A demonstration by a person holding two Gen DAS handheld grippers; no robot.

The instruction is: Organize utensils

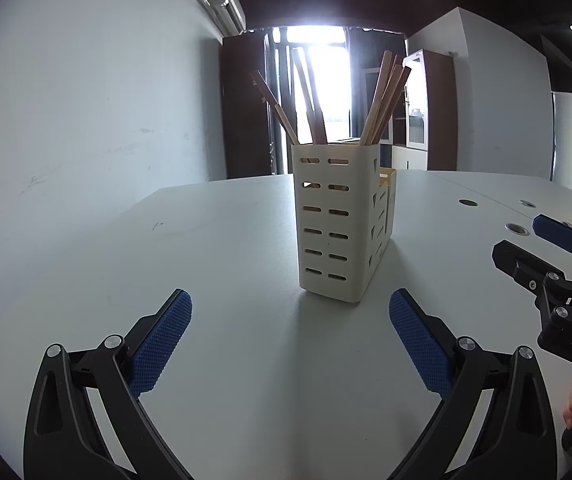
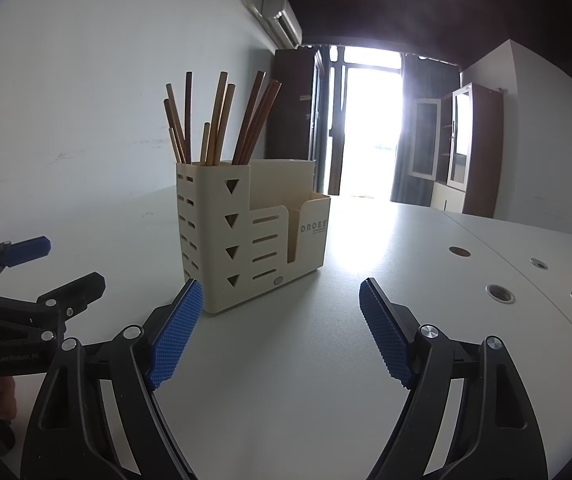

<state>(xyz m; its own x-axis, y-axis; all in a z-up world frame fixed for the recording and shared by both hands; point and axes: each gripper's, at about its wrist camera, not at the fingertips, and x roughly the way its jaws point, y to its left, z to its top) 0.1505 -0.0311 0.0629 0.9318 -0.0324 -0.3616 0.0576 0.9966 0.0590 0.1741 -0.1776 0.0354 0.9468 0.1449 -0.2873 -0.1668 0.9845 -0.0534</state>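
Both grippers hung wide open and empty: the left gripper faced the slotted end of the cream utensil holder on the white table. Only the right gripper saw its stepped side and lettering. Wooden chopsticks filled the tallest compartment; their lower ends were hidden.

"DROEE" on the cream utensil holder; "DAS" on the right gripper

One utensil holder, about nine chopsticks, two tools, one table
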